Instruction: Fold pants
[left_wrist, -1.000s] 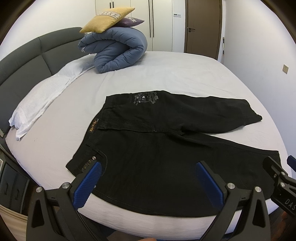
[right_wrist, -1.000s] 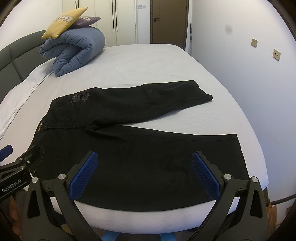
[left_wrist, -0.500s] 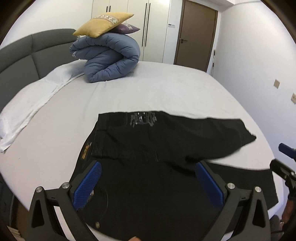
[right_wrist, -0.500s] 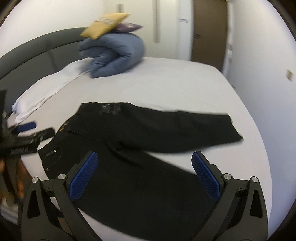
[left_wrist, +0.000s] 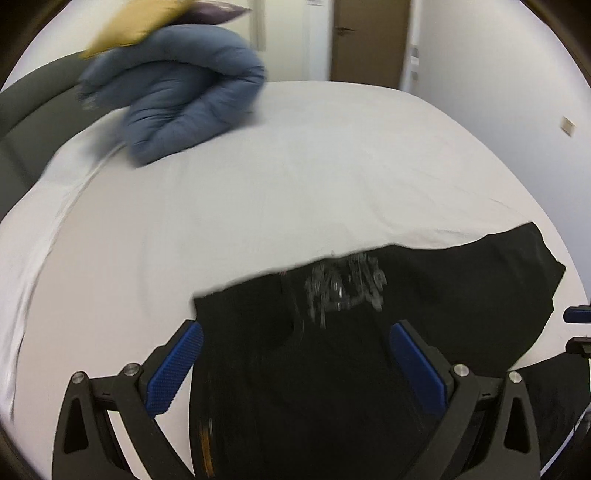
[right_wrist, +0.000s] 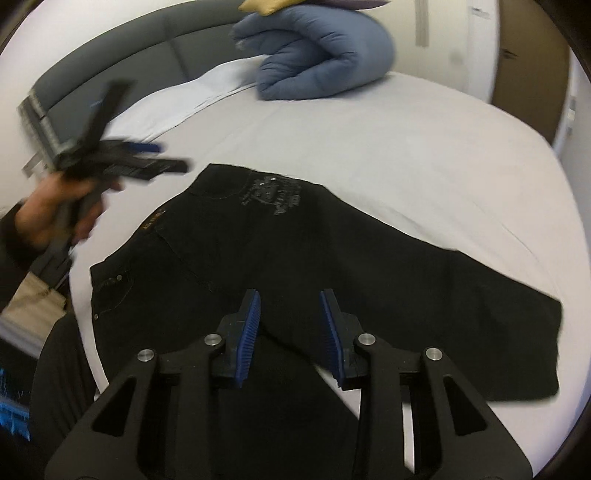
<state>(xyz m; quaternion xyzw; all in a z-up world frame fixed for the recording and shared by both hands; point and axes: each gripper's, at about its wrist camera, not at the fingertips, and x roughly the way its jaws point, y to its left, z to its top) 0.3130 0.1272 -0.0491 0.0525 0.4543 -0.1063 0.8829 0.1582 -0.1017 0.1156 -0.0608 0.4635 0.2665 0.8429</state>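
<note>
Black pants (left_wrist: 369, 332) lie flat on the white bed, waist to the left, with a silver print near the back pocket (right_wrist: 271, 194). My left gripper (left_wrist: 295, 354) is open wide and empty, above the waist end. It also shows in the right wrist view (right_wrist: 147, 166), held in a hand, blurred. My right gripper (right_wrist: 290, 328) is partly closed, still gapped and empty, over the crotch area of the pants (right_wrist: 332, 266).
A rolled blue duvet (left_wrist: 184, 103) with a yellow cushion (left_wrist: 133, 29) on top sits at the far side of the bed (left_wrist: 332, 166). A grey headboard (right_wrist: 129, 62) curves along the left. A brown door (left_wrist: 369, 40) is at the back.
Both grippers have moved forward over the pants and closer to the bed. The right gripper's jaws have narrowed from wide open to a small gap. The left gripper stays wide open.
</note>
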